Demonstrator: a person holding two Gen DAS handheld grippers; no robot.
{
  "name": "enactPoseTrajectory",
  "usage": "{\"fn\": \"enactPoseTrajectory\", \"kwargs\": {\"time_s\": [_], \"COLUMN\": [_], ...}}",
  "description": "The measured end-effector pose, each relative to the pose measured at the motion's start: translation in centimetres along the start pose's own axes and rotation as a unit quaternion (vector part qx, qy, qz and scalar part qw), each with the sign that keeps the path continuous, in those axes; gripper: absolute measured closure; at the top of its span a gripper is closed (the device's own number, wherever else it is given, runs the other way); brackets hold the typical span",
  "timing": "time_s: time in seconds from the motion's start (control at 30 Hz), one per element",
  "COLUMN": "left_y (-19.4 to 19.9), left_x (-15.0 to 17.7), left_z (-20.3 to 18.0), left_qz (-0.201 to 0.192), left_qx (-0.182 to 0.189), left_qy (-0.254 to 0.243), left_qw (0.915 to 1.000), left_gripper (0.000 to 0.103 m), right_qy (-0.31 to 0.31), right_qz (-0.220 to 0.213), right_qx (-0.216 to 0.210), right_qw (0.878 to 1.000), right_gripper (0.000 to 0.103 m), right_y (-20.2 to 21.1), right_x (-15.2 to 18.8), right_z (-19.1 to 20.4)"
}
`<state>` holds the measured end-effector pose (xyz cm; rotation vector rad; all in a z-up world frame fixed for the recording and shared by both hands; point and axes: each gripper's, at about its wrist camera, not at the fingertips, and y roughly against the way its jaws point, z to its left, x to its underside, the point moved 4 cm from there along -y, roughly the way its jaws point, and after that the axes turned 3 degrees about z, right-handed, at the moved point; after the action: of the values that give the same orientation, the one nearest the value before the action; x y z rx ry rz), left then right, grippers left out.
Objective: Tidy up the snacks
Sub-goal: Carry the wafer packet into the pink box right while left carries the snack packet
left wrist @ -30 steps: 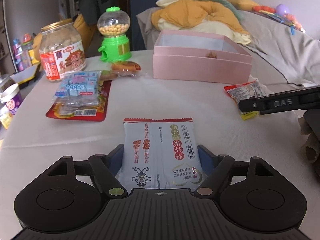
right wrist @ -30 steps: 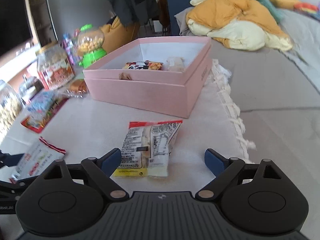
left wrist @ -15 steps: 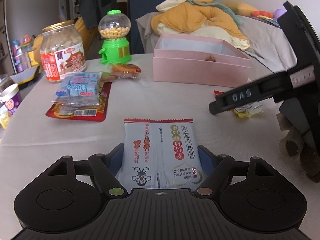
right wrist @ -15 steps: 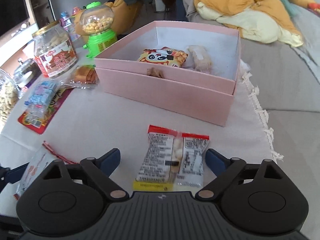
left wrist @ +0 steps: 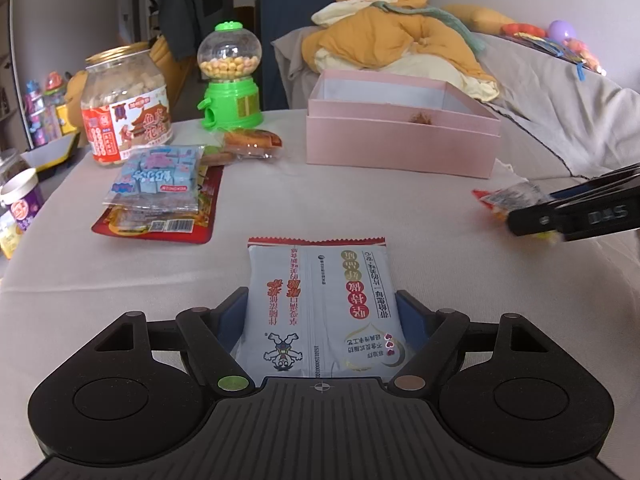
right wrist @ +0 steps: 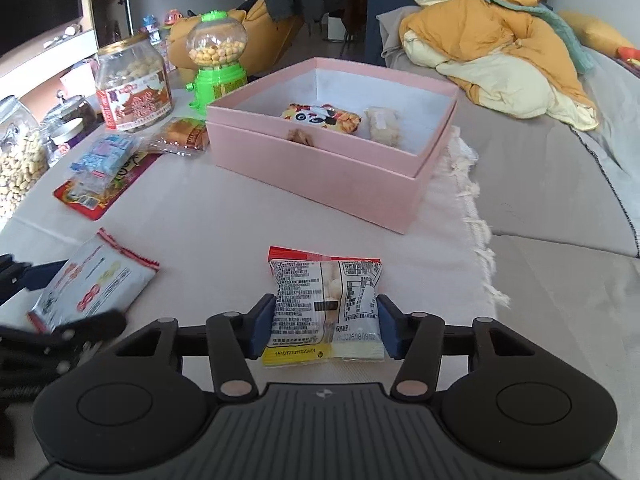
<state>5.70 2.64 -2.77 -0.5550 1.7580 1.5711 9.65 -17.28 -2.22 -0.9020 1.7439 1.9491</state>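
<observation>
Right wrist view: the right tongs (right wrist: 326, 326) have just been closing and now clamp a clear snack packet (right wrist: 326, 308) above the tabletop (right wrist: 224, 220), short of the pink box (right wrist: 320, 168); the left tongs (left wrist: 322, 320) grip a pale blue snack pouch (left wrist: 320, 304) lying on the tabletop.

Right tool (left wrist: 560, 216) blurred (cut by frame edge).
</observation>
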Motion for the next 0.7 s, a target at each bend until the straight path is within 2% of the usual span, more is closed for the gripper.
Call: {"fn": "enactPoseTrajectory", "kwargs": {"time_s": [0.17, 0.37, 0.43, 0.57, 0.7], "left_y": [0.3, 1.8, 2.5, 2.3, -2.5], "left_x": [0.0, -1.1, -2.9, -9.9, -17.4], "left_z": [0.3, 0.2, 0.2, -0.5, -3.0], "left_qz": [-0.005, -0.039, -0.061, -0.112, -0.097], "left_qx": [0.007, 0.035, 0.043, 0.082, 0.145], "left_qy": [0.012, 0.021, 0.023, 0.017, 0.015], "left_qw": [0.9999, 0.9984, 0.9969, 0.9902, 0.9845], "left_gripper": [0.021, 0.021, 0.021, 0.021, 0.021], "right_qy": [0.007, 0.007, 0.002, -0.005, -0.028], "right_qz": [-0.026, -0.043, -0.045, -0.052, -0.046], "right_qx": [-0.013, -0.021, -0.025, -0.03, -0.036], "right_qw": [1.0, 0.999, 0.999, 0.998, 0.998], "right_gripper": [0.05, 0.05, 0.05, 0.05, 0.05], "right_y": [2.5, 4.1, 4.3, 3.7, 2.2], "right_x": [0.0, 0.0, 0.1, 0.1, -0.5], "right_z": [-0.3, -1.3, -1.9, -3.1, -4.1]}}
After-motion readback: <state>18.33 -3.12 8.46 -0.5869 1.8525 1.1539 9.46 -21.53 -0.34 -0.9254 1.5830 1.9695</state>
